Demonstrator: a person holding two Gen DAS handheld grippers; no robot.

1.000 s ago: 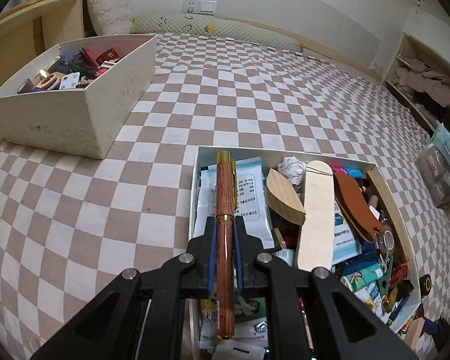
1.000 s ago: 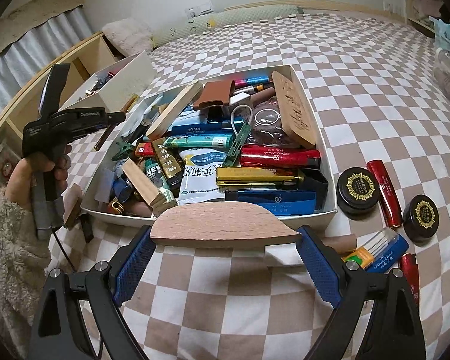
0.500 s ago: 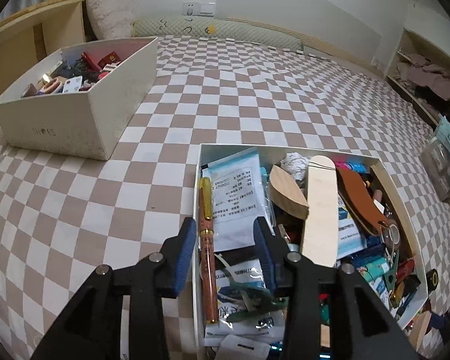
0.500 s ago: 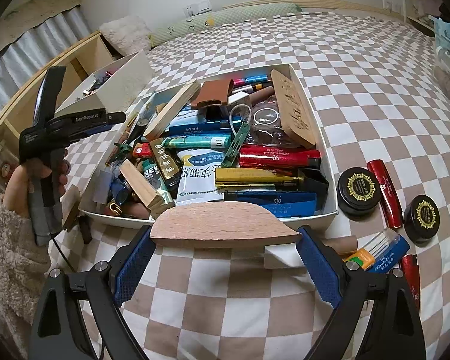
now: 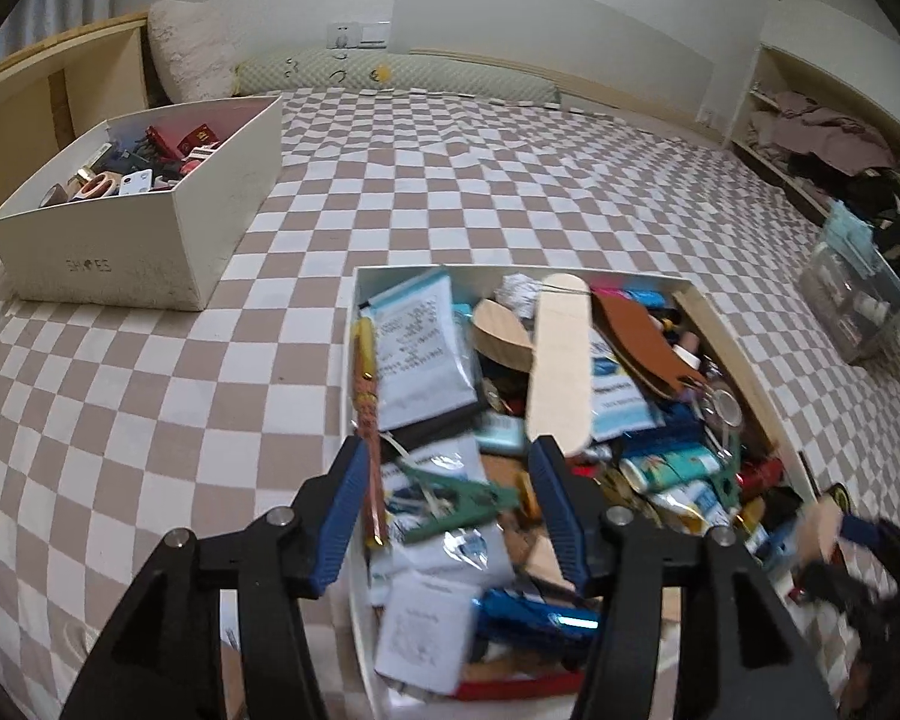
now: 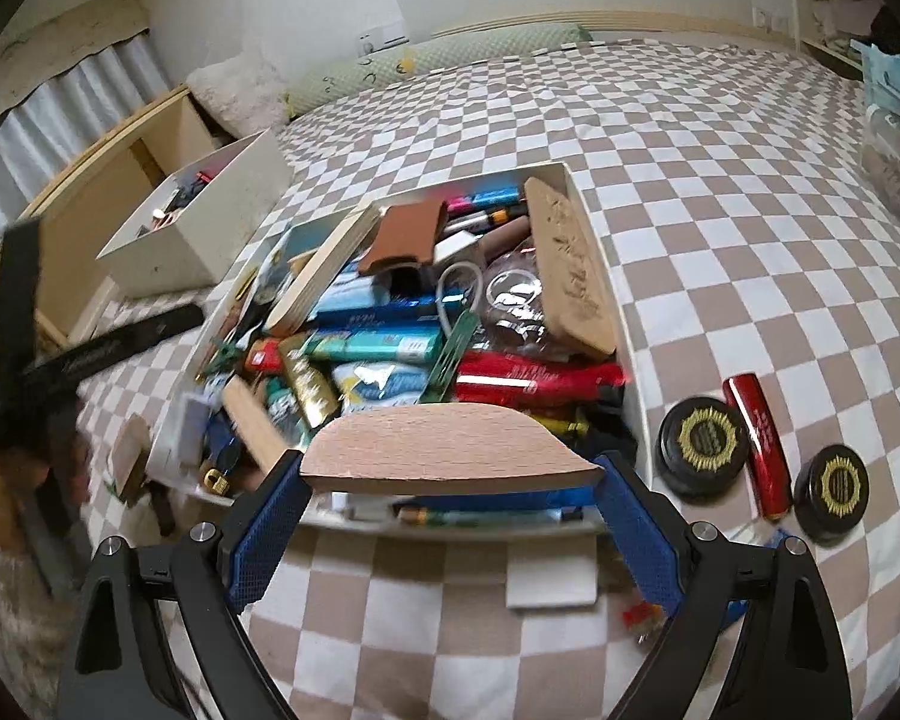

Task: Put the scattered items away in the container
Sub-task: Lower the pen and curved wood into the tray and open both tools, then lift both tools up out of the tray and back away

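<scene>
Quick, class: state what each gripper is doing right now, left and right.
Left gripper: open, holding nothing; its fingers have just been opening, and the wooden pen lies in the box.
Right gripper: closed on the wooden piece.

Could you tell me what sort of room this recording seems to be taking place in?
Most likely a bedroom: the boxes sit on a checkered bed cover, with a long bolster pillow by the wall and clothes piled on a side shelf.
</scene>
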